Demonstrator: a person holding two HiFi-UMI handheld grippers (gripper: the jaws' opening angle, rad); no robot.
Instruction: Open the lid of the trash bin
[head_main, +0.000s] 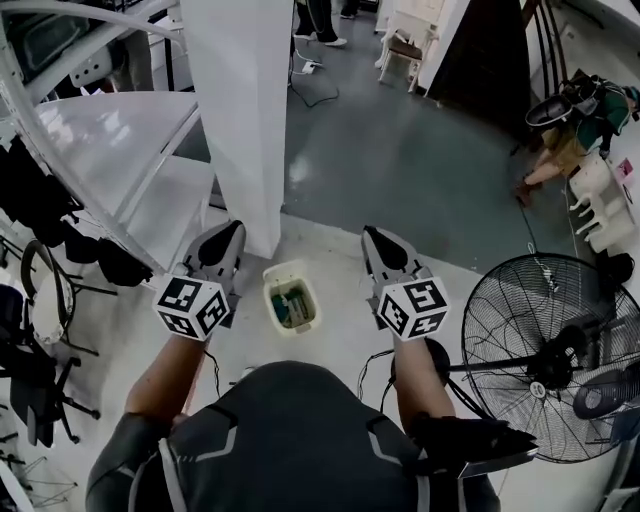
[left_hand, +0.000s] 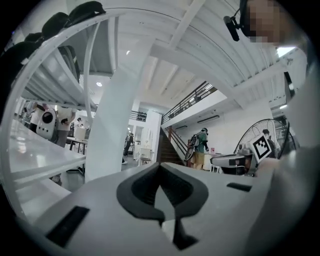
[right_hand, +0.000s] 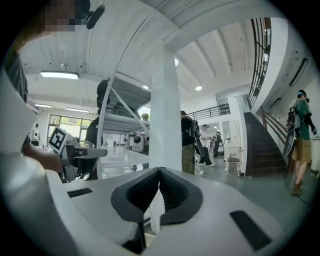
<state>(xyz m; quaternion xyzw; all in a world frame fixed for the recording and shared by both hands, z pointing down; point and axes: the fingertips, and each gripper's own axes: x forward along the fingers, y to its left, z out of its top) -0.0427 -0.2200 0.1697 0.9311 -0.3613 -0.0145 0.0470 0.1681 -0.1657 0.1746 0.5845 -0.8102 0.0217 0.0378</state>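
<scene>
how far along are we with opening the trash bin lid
Done: the trash bin shows its inside from above, so it looks open already. In hand: nothing; left gripper and right gripper are both shut, empty, apart from it. Left: likely nothing.

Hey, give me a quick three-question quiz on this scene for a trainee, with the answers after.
1. How do the jaws of the left tool and the right tool stand?
2. In the head view, the trash bin shows: A) left of both tools; B) between the tools; C) right of both tools.
3. True or false: the left tool grips the trash bin.
Key: 1 together, nothing held; 2 B; 3 false.
</scene>
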